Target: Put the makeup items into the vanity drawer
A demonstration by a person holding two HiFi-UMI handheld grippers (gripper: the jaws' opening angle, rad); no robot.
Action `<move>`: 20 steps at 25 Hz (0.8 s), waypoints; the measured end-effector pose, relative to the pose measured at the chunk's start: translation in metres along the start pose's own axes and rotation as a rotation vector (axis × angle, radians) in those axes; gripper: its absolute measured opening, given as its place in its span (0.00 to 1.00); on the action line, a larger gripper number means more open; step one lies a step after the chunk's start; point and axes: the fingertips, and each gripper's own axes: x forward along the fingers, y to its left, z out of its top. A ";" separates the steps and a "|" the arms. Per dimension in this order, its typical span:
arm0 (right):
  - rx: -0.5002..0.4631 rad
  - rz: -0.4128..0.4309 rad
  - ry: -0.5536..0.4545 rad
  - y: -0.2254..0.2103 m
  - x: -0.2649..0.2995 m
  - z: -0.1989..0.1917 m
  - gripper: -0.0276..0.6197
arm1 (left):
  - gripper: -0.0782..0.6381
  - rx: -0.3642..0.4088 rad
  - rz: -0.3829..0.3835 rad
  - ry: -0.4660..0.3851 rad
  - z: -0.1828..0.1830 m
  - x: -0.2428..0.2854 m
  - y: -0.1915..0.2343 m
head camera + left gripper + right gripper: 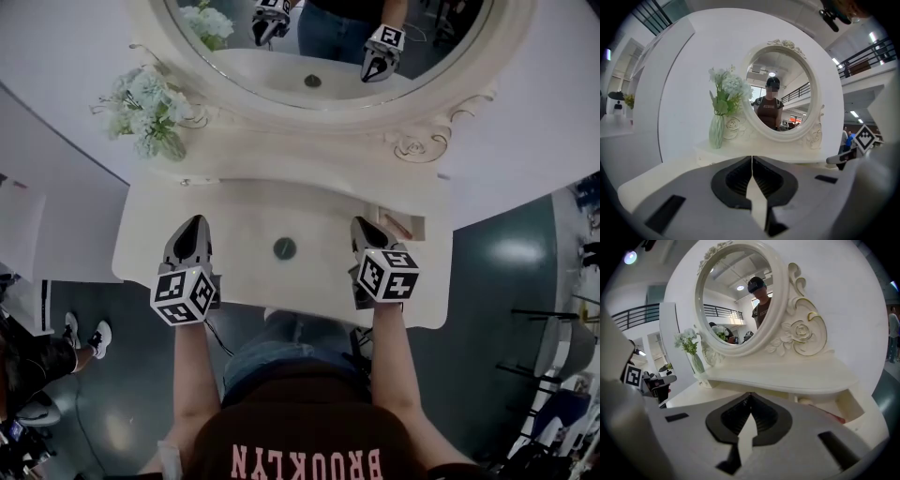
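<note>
Now | left tongs [195, 223] together, empty | right tongs [362, 225] together, empty | open vanity drawer [416, 224] just beside right tongs

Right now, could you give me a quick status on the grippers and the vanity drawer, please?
Left gripper, right gripper shut, empty. Drawer open at right, reddish item inside. Round grey item on tabletop between grippers.
</note>
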 end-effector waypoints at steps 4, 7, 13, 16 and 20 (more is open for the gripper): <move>-0.035 0.057 0.022 0.032 0.016 -0.007 0.04 | 0.12 -0.013 0.044 -0.004 -0.004 -0.016 0.026; -0.061 0.095 0.037 0.056 0.027 -0.012 0.04 | 0.12 -0.021 0.073 -0.007 -0.008 -0.027 0.044; -0.104 0.181 0.061 0.101 0.044 -0.029 0.04 | 0.12 -0.034 0.122 0.002 -0.021 -0.052 0.074; -0.146 0.203 0.087 0.117 0.049 -0.043 0.04 | 0.12 -0.048 0.136 0.008 -0.028 -0.058 0.084; -0.213 0.218 0.138 0.128 0.053 -0.068 0.04 | 0.12 -0.060 0.140 0.024 -0.041 -0.062 0.087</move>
